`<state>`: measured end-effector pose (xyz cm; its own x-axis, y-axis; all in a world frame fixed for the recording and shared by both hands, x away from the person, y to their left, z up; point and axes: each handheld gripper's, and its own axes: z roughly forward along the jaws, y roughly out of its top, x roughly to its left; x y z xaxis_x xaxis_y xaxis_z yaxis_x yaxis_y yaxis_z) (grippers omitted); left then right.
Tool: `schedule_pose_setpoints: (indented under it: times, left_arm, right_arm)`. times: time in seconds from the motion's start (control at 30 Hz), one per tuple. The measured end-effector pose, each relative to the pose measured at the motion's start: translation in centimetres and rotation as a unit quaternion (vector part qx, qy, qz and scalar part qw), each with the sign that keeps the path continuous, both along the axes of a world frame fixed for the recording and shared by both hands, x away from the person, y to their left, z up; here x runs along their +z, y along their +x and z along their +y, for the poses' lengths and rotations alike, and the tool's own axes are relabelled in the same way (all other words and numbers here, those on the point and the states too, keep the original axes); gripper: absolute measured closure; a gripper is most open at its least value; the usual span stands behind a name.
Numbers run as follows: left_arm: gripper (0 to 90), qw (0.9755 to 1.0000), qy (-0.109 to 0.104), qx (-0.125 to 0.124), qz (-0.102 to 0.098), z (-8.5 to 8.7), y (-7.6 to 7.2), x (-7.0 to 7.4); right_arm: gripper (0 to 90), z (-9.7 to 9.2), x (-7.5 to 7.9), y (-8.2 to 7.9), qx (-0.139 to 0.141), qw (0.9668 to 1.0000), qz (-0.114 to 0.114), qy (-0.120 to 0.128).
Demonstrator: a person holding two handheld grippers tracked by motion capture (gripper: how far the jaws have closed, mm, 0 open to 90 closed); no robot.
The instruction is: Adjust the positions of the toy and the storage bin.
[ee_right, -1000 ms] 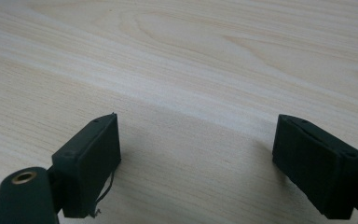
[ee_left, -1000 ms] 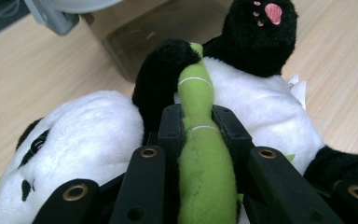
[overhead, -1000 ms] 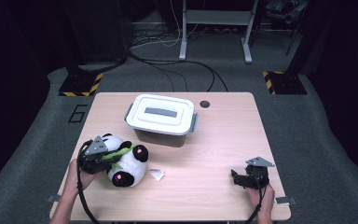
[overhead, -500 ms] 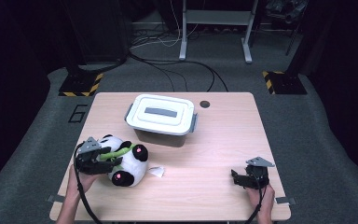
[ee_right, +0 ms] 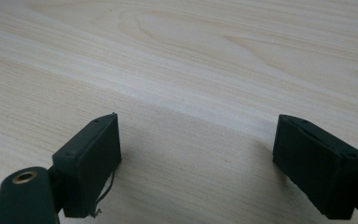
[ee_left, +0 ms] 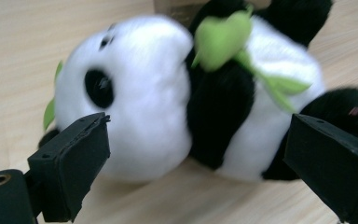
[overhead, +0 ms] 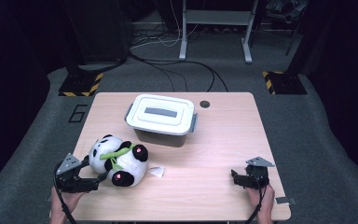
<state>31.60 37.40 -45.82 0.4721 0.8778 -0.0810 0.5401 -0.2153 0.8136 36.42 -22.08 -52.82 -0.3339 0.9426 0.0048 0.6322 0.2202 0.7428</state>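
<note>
The jaws of the left gripper [overhead: 98, 179] stand wide apart and have just been opening; in the left gripper view the two black pads [ee_left: 72, 165] flank the toy without pressing on it, and bare table shows between them at the bottom. The jaws of the right gripper [overhead: 237, 178] are also spread, with nothing but wood grain between its pads [ee_right: 91, 161] in the right gripper view.

Nearest the person, the left hand [overhead: 65, 200] holds its gripper at the table's front left corner, and the right hand [overhead: 261, 198] rests its gripper low over the front right part of the light wooden table [overhead: 214, 158], well apart from the other.

Just beyond the left gripper's tips lies the black-and-white plush panda with green felt leaves across its chest [overhead: 116, 158]. It lies on its side on the front left part of the table, its head toward the left edge and its black feet with pink soles toward the middle. In the left gripper view the panda [ee_left: 177, 93] is close in front of the pads, slightly blurred. A small white tag [overhead: 156, 171] sticks out from it on the tabletop.

Farther back, near the middle of the far edge, stands a white rectangular plastic box with a closed lid and grey side clips [overhead: 161, 114], apart from the panda. Behind the table, black cables [overhead: 177, 70] run across the grey floor.
</note>
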Motion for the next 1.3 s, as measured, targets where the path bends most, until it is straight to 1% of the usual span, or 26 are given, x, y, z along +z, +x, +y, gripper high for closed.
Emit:
schedule_pose_setpoints:
  times: [0.1,0.13,0.17,0.23,0.3,0.33,0.4,0.47,0.53,0.57,0.6,0.63,0.67,0.7,0.77,0.83,0.87,0.9,0.97,1.0,1.03,1.13,1.23,1.27,1.3]
  left_arm:
    - [0.0,0.9998,0.004,0.016,0.015,0.9,-0.3,-1.5]
    - [0.0,0.9996,0.008,0.019,0.019,1.1,-0.4,-1.9]
    - [0.0,0.9995,0.006,0.024,0.02,1.2,-0.4,-2.4]
    - [0.0,0.999,0.014,0.03,0.03,1.4,-0.4,-3.4]
    - [0.0,0.9982,0.026,0.036,0.04,1.3,-0.2,-4.2]
    - [0.0,0.998,0.026,0.039,0.044,1.3,0.0,-4.7]
    - [0.0,0.9969,0.032,0.048,0.053,1.3,0.3,-5.5]
    - [0.0,0.9962,0.036,0.06,0.052,1.3,0.5,-6.2]
    - [0.0,0.9953,0.042,0.065,0.058,1.3,0.7,-6.6]
    - [0.0,0.9945,0.044,0.075,0.06,1.2,0.9,-7.0]
    - [0.0,0.9938,0.047,0.075,0.068,1.3,0.9,-7.1]
    - [0.0,0.9941,0.048,0.08,0.056,1.3,1.0,-7.4]
    - [0.0,0.9934,0.056,0.081,0.059,1.2,1.0,-7.3]
    - [0.0,0.9932,0.063,0.083,0.053,1.1,1.2,-7.4]
    - [0.0,0.9928,0.064,0.085,0.055,1.2,1.3,-7.4]
    - [0.0,0.9928,0.063,0.086,0.055,1.2,1.3,-7.4]
    - [0.0,0.9928,0.062,0.086,0.056,1.2,1.3,-7.4]
    - [0.0,0.993,0.062,0.086,0.052,1.2,1.4,-7.4]
    - [0.0,0.993,0.061,0.087,0.052,1.2,1.5,-7.5]
    - [0.0,0.9928,0.063,0.086,0.054,1.2,1.5,-7.4]
    - [0.0,0.9929,0.063,0.084,0.055,1.2,1.5,-7.4]
    - [0.0,0.9929,0.063,0.084,0.055,1.2,1.5,-7.4]
    - [0.0,0.9924,0.061,0.093,0.053,1.2,1.7,-7.5]
    - [0.0,0.9921,0.063,0.094,0.053,1.2,1.8,-7.4]
    - [0.0,0.9921,0.06,0.097,0.052,1.2,1.8,-7.5]
  right_arm:
    - [14.1,0.0,0.0,0.0,-0.001,1.0,0.0,0.001]
    - [14.1,0.0,0.0,0.0,-0.001,1.0,0.0,0.0]
    - [14.1,0.0,0.0,0.0,-0.001,1.0,0.0,0.0]
    - [14.0,0.0,0.0,0.0,-0.001,1.0,0.0,0.0]
    - [14.0,0.0,0.0,0.0,0.0,1.0,0.001,0.001]
    - [14.0,0.0,0.0,0.0,0.0,1.0,0.0,0.0]
    - [13.9,0.0,0.0,0.0,0.001,1.0,0.0,0.0]
    - [13.9,0.0,0.0,0.0,0.0,1.0,0.0,0.0]
    - [13.9,0.0,0.0,0.0,0.001,1.0,0.0,0.0]
    - [13.9,0.0,0.0,0.0,0.0,1.0,0.0,0.0]
    - [13.9,0.0,0.0,0.0,-0.001,1.0,0.001,0.001]
    - [13.8,0.1,0.0,0.0,-0.004,1.0,0.001,0.0]
    - [13.7,0.1,0.0,0.0,-0.007,1.0,0.001,-0.001]
    - [13.6,0.2,0.0,0.0,-0.009,1.0,0.003,-0.001]
    - [13.0,0.2,0.1,0.0,-0.009,0.9999,0.005,-0.001]
    - [9.8,0.2,0.2,0.1,-0.006,0.9999,0.01,0.002]
    - [7.9,0.1,0.2,0.1,-0.003,0.9999,0.01,0.011]
    - [7.0,0.1,0.3,0.1,-0.001,0.9998,0.01,0.018]
    - [6.3,0.4,0.8,0.2,0.003,0.9995,0.015,0.028]
    - [6.2,0.6,1.1,0.3,0.007,0.9993,0.014,0.034]
    - [5.8,0.8,1.4,0.4,0.009,0.9993,0.009,0.035]
    - [4.8,1.7,2.6,1.0,0.024,0.9989,0.009,0.038]
    - [3.8,2.7,3.6,1.7,0.037,0.9983,0.01,0.045]
    - [3.3,3.0,3.9,1.9,0.041,0.9982,0.009,0.043]
    - [3.2,3.3,4.2,2.0,0.045,0.998,0.008,0.044]
